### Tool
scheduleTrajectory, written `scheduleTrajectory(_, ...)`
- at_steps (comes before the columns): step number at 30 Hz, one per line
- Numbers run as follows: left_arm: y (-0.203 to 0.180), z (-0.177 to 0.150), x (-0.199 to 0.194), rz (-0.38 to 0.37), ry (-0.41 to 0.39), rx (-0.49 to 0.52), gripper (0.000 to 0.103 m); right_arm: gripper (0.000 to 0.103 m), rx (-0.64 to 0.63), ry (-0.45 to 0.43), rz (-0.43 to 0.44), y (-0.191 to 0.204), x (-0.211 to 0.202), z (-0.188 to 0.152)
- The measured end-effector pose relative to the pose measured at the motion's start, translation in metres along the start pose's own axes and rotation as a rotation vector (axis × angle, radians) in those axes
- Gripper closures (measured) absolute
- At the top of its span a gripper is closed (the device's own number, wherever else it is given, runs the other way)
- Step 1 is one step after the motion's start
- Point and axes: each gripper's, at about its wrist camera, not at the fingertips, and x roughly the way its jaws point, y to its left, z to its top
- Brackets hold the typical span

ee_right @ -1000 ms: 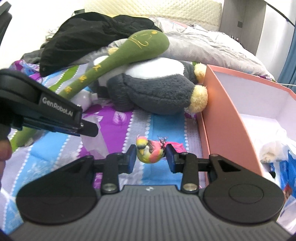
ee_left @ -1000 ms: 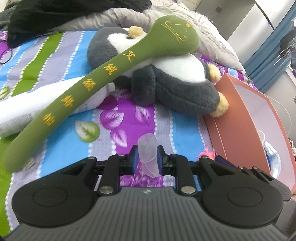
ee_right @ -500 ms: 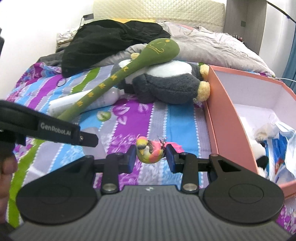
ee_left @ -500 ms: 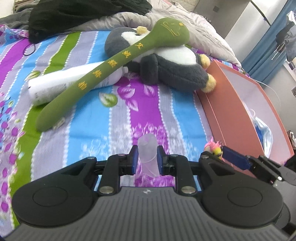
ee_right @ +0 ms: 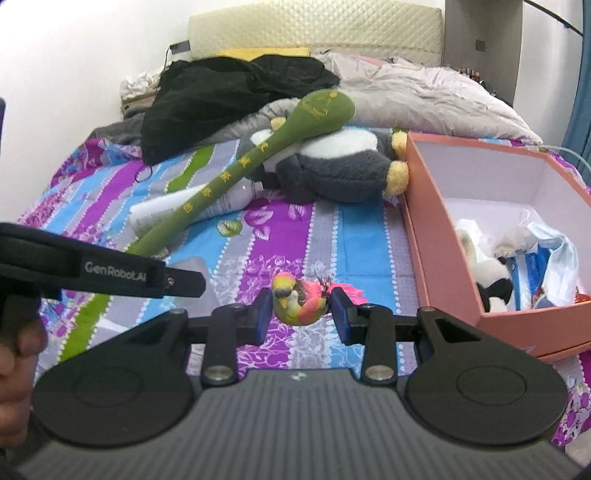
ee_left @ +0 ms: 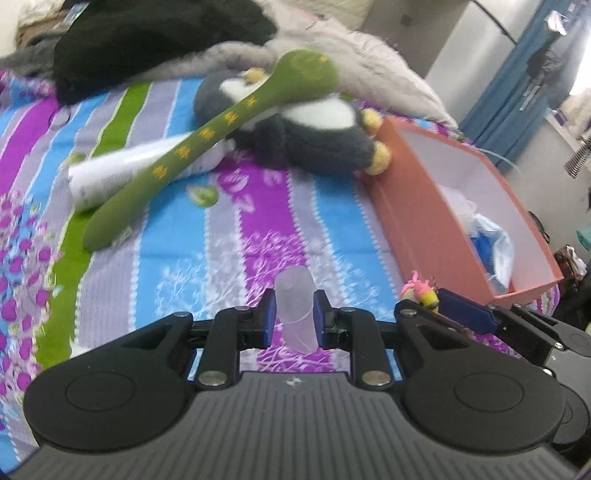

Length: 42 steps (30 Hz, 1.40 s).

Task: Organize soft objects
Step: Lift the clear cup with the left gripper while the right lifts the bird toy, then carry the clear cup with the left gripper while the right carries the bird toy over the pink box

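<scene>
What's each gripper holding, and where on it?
Left gripper: translucent soft tube, clamped mid-length. Right gripper: small colourful bird toy, pinched across its body.

Snake toy across penguin; box right

A bed is covered by a striped floral sheet. A padded cream headboard is set against a white wall; blue curtains are hung at right.

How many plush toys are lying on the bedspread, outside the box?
2: the long green plush lies across the gray penguin plush, which sits against the pink box. More may be hidden inside the box.
</scene>
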Motion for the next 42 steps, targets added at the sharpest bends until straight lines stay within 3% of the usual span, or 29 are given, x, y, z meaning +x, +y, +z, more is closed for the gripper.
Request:
scheduleTrajectory(15,-0.086,0.054,-0.05,-0.066,-0.116,0.193,0.078,0.065,0.049,-0.135,-0.04,-0.044,-0.059,0.045)
scheduleTrajectory(26,-0.168,0.097,-0.05,-0.157,-0.158,0.296,0.078,0.065,0.111,-0.213,-0.117,-0.104,-0.094,0.078)
scheduleTrajectory(33,-0.209,0.118,-0.033,-0.191,-0.143,0.318,0.078,0.065,0.112,-0.239,-0.159,-0.144,-0.108,0.098)
scheduleTrajectory(42,-0.243,0.13,0.036,-0.189,-0.025,0.346,0.077,0.066,0.181,-0.122,-0.182,-0.204,-0.078,0.093)
